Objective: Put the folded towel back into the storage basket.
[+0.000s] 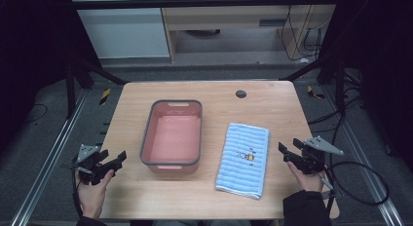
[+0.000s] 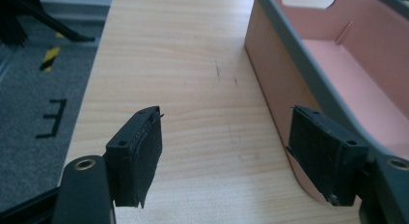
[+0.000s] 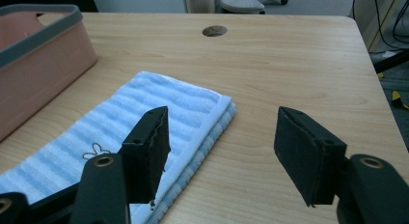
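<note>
A pink tub with a grey rim stands empty in the middle of the wooden table. A folded blue striped towel with a small embroidered figure lies flat to its right. My left gripper hovers open at the table's left edge, just left of the tub; its own view shows the tub wall close beside one pad. My right gripper is open near the right edge, beside the towel's right side, and the towel lies under one jaw in its view.
A dark round hole sits in the tabletop near the far edge. Metal rails run along the floor on both sides, and cables lie on the floor at the right. Bare wood surrounds the tub and towel.
</note>
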